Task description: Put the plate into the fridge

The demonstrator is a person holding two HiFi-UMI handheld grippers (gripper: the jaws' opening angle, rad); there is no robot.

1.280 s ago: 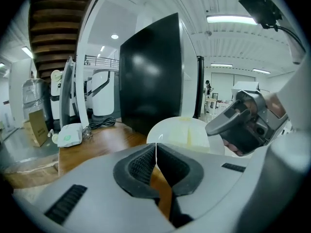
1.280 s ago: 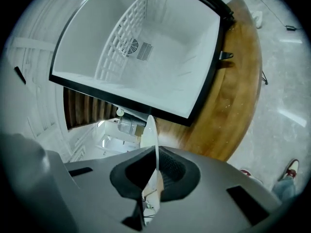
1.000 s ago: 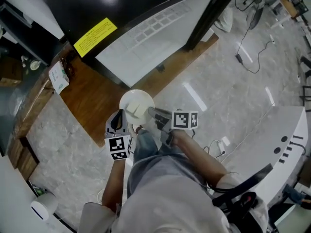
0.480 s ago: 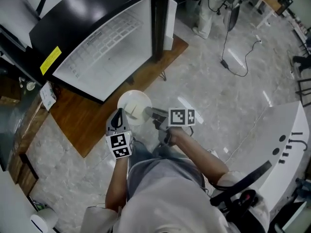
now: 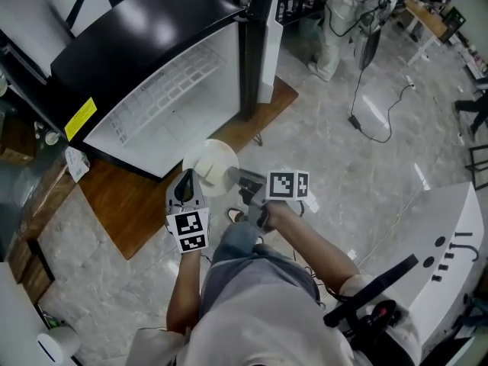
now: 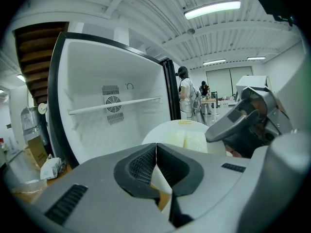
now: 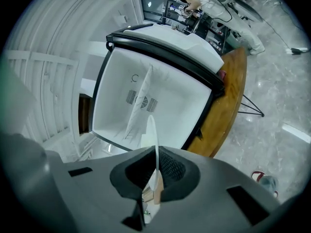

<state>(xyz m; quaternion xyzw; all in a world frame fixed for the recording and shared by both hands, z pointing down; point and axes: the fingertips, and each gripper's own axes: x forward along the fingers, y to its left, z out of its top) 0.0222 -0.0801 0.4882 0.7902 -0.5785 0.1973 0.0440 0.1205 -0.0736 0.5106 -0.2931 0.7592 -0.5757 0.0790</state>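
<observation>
Both grippers grasp 1 item. The left gripper [image 6: 155,165] has its 2 jaws closed together on the near rim of the plate [image 6: 181,134], whose pale round face spreads beyond the pads at the centre of the left gripper view. The right gripper [image 7: 155,173] is likewise pinched tight on the same plate, seen there edge-on as a thin white line rising from between its pads. In the head view the plate sits just above centre, carried in the air between the 2 grippers, the left one at its lower left and the right one at its lower right, each bearing a marker cube. Directly beyond it, in the upper left of the frame, stands the fridge [image 5: 164,90]: black casing, white interior open toward the plate, with 1 yellow label [image 5: 80,118] on its left side and its door [image 5: 258,44] swung open at top centre. The fridge rests on a wooden platform [image 5: 122,204] at left. Grey stone floor [image 5: 358,181] fills the right half, crossed by a cable [image 5: 374,113]; a person [image 5: 343,10] stands at the top edge.
</observation>
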